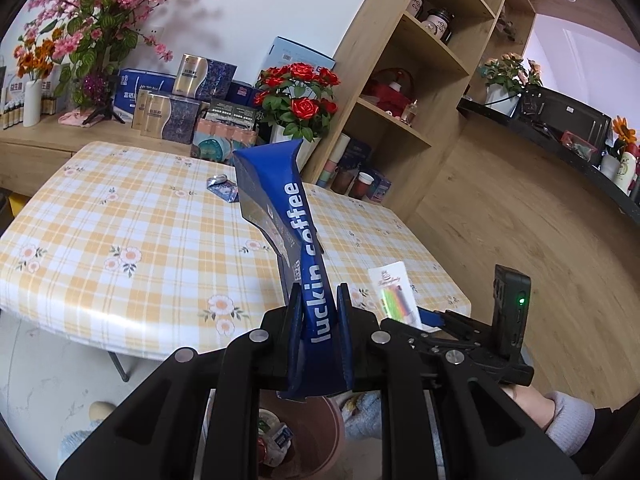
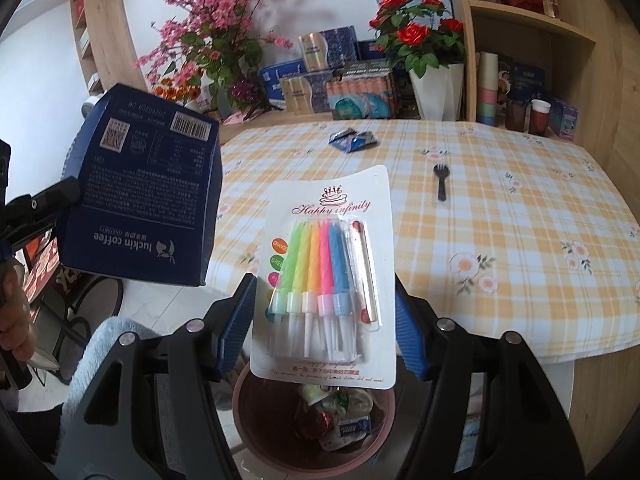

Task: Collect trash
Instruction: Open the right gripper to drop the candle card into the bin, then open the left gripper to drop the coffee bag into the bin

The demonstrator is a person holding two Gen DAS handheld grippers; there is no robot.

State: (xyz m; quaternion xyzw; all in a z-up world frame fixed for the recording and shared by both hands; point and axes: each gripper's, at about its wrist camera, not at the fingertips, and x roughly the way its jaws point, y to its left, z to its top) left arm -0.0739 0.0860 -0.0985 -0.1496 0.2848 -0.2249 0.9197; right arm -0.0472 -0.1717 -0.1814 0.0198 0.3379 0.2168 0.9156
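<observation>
Trash is held for dropping: coffee box (image 1: 276, 216) clamped in left jaws, candle pack (image 2: 326, 276) between right jaws, above bin (image 2: 256, 420).

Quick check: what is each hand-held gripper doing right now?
Left hand-held gripper: closed on the dark blue cardboard coffee box.
Right hand-held gripper: around the white card pack of coloured birthday candles; grip cannot be told.

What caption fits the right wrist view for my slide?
Right gripper holds a candle pack above the trash bin; the coffee box waits alongside.
</observation>
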